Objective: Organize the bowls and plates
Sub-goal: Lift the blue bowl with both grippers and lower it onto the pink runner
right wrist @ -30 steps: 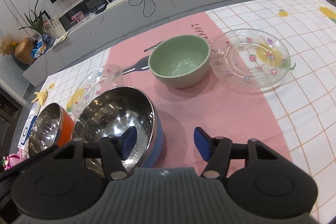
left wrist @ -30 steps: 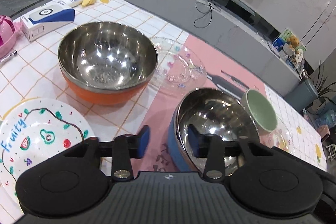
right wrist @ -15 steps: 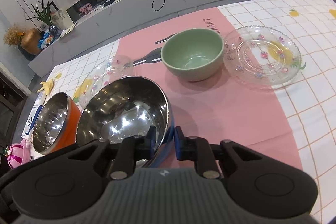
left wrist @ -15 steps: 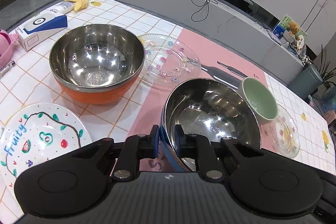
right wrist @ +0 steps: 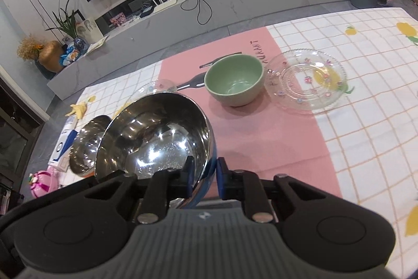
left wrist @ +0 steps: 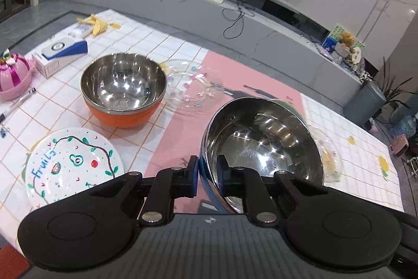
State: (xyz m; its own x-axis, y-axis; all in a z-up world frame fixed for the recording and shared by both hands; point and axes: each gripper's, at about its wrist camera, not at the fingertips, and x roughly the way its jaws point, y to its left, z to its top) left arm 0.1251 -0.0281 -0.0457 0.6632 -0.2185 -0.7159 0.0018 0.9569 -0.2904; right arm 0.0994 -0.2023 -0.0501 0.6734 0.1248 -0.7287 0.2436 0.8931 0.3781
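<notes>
Left wrist view: left gripper (left wrist: 207,175) clenched on the blue steel bowl (left wrist: 263,145) rim; right gripper (right wrist: 204,179) clamps its opposite rim; bowl seemingly lifted; orange bowl (left wrist: 123,92) beyond-left.

Blue steel bowl (left wrist: 261,143) tilted, off table, centre-near. Orange steel bowl (left wrist: 122,88) upright, left. Green bowl (right wrist: 233,79) far. Glass plates (right wrist: 307,80) L/R far; fruit plate (left wrist: 73,164) near-left.

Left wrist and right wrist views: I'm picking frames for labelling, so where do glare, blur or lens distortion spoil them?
Left wrist view: bright ceiling-light glare inside the blue-walled steel bowl and the orange-walled steel bowl; the clear glass plate looks smeared. Right wrist view: the same blue bowl's interior mirrors highlights; the green ceramic bowl stays sharp. Both views: fisheye bends the table edges.
</notes>
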